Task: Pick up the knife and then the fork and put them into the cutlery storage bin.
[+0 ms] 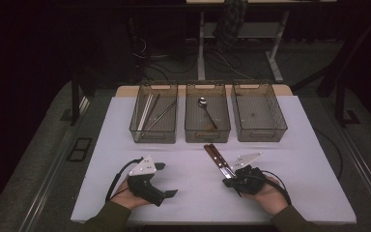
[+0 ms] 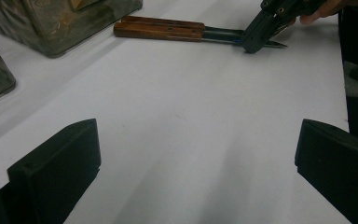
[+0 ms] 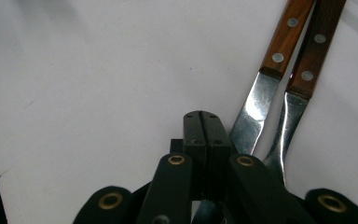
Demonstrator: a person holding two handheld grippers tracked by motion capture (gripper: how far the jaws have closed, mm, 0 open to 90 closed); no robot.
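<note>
Tongs first: the left tongs (image 1: pixel 166 180) sit at the lower left of the high view, jaws spread wide with nothing but bare bench (image 1: pixel 188 198) between them. Right tongs (image 1: pixel 228 181), lower centre-right, are squeezed fully together, pads meeting flat in the right gripper view, tips down at the metal ends of two wooden-handled knives (image 1: pixel 217 158). Can't tell if they're actually pinching a blade or just resting on it. The knives lie side by side, touching, on the white bench just above the right tongs, handles pointing toward the top of the frame. Further up sit three clear bins in a row: the left bin (image 1: pixel 153 118) has chopsticks-looking sticks, the middle bin (image 1: pixel 207 118) holds a spoon (image 1: pixel 205 107), and the right bin (image 1: pixel 259 116) is beside it.
</note>
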